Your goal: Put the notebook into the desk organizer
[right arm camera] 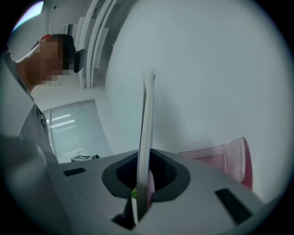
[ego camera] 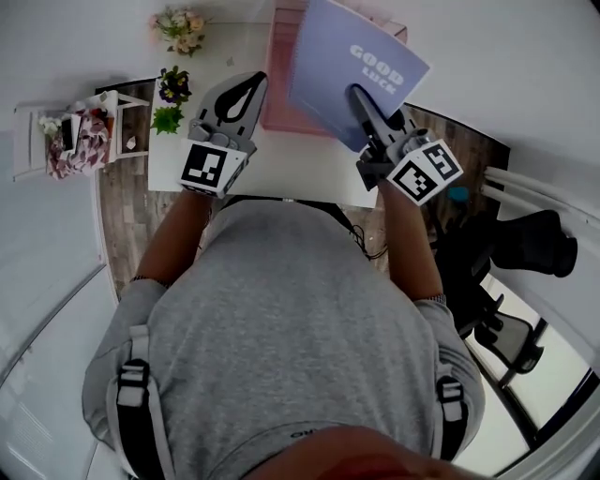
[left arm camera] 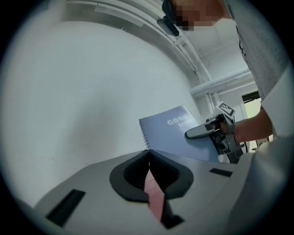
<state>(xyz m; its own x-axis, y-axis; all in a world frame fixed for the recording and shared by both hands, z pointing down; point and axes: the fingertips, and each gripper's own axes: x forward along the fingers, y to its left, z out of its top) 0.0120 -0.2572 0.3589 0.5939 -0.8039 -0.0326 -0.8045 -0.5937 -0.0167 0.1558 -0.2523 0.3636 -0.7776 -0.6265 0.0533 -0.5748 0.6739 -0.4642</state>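
Over the white desk point(ego camera: 300, 167), your right gripper point(ego camera: 358, 94) is clamped tight on the notebook point(ego camera: 349, 66). The blue cover reads "GOOD LUCK", and the notebook is held tilted above the pink organizer point(ego camera: 279, 89) at the desk's far edge, by a white wall. Your left gripper point(ego camera: 251, 86) is closed and empty, just left of the organizer. Flowers point(ego camera: 180, 28) are far left.

Head camera looks steeply down over the person's shoulders onto the desk point(ego camera: 281, 173), while both gripper cameras peer level along their jaws, all three catching the notebook point(ego camera: 352, 70).
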